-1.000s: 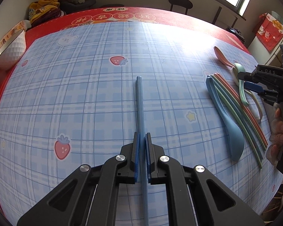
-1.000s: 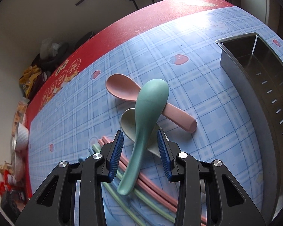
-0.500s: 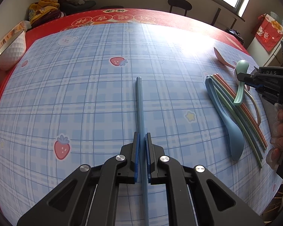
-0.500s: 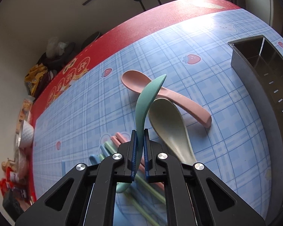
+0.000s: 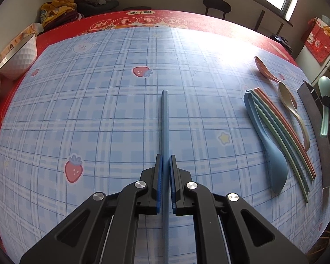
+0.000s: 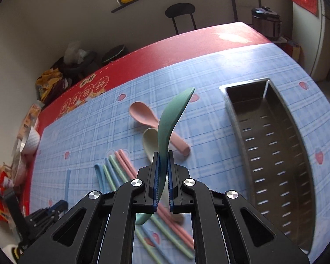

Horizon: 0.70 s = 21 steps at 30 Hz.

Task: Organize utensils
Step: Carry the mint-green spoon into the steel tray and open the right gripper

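My right gripper [image 6: 162, 154] is shut on the handle of a teal green spoon [image 6: 172, 114], held in the air above the table; the same spoon [image 5: 325, 101] shows at the right edge of the left wrist view. Below it lie a pink spoon [image 6: 143, 113], a beige spoon [image 6: 149, 139] and a bundle of pink, green and blue chopsticks [image 6: 121, 167]. A perforated steel tray [image 6: 272, 145] sits to the right. My left gripper [image 5: 165, 160] is shut on a blue chopstick [image 5: 165, 114] that lies on the cloth. A blue spoon [image 5: 272, 160] rests beside the bundle.
The blue plaid cloth [image 5: 99, 110] covers a red table. A white bowl [image 5: 18, 59] stands at the far left edge with snack packets near it. A dark stool [image 6: 180, 11] and a cooker [image 6: 267, 23] stand beyond the table.
My right gripper shut on the teal spoon's handle, lifted it off the other spoons and carried it up and toward the steel tray. The left gripper with its chopstick stayed still.
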### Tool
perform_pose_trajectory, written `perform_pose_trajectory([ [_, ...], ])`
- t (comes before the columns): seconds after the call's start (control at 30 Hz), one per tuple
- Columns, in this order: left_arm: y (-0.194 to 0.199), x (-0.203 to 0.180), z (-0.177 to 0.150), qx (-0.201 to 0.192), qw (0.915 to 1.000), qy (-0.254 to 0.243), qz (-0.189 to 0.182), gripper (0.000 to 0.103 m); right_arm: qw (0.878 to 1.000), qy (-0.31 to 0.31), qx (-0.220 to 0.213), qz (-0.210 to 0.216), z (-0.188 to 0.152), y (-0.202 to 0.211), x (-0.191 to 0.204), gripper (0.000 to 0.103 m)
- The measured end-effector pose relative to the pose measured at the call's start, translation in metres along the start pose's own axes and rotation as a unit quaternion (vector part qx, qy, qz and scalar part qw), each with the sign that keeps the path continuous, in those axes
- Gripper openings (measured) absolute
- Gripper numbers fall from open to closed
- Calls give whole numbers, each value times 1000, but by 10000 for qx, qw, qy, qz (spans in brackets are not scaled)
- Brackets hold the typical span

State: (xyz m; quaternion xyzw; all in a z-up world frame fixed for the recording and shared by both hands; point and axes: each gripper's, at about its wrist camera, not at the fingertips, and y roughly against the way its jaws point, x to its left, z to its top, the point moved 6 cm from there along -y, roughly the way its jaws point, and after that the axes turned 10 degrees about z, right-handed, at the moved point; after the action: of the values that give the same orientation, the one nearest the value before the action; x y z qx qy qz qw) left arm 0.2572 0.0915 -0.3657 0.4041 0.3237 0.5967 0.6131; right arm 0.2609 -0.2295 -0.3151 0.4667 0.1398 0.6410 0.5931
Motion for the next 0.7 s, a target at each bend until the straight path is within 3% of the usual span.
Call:
perform_pose_trajectory([
  [0.1, -1, 1, 0, 15, 10000, 59, -3, 8, 9985, 191, 97, -510, 15, 15, -36, 6],
  [0.27, 0, 1, 0, 9, 10000, 69, 35, 8, 9880, 732, 767, -1126, 27, 6, -75, 6],
  [0.5, 0, 2, 0, 28, 9999, 109, 30, 8, 9625, 1299, 1753, -1612, 18, -30, -90, 6],
  [0.7, 0, 3, 0, 33, 9999, 130, 0, 8, 9523, 1406, 1971, -1858, 19, -41, -92, 7],
])
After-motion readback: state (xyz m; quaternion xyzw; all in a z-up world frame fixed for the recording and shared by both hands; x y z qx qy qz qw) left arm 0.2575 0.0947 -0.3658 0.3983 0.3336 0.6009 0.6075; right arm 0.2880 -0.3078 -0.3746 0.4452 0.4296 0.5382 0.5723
